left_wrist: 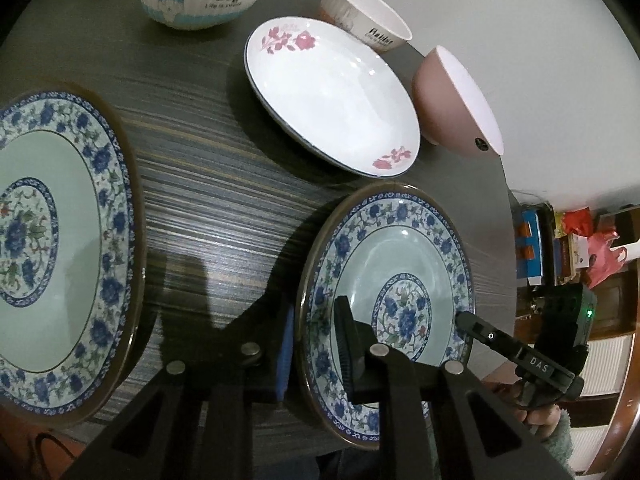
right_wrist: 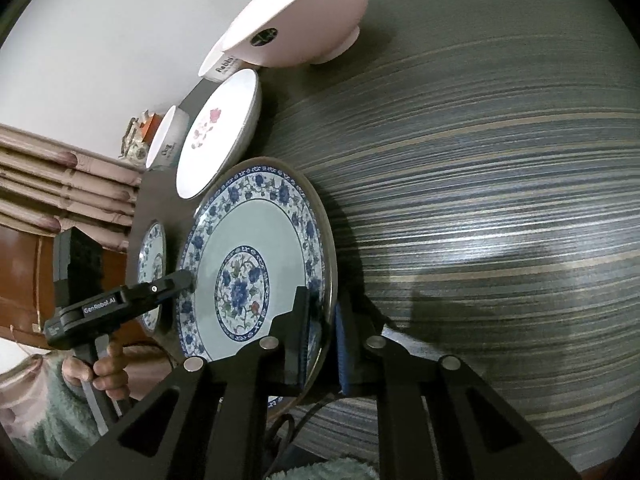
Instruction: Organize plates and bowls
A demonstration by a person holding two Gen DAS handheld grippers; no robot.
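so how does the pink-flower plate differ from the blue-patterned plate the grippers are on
The pink-flower plate is plain white with two pink sprays; the blue-patterned plate has a blue floral border and centre medallion on pale green. The pink-flower plate lies untouched, while the left gripper and right gripper clamp opposite rims of the blue-patterned plate. Both are round.

Dim, hard shadows, fisheye-warped edges
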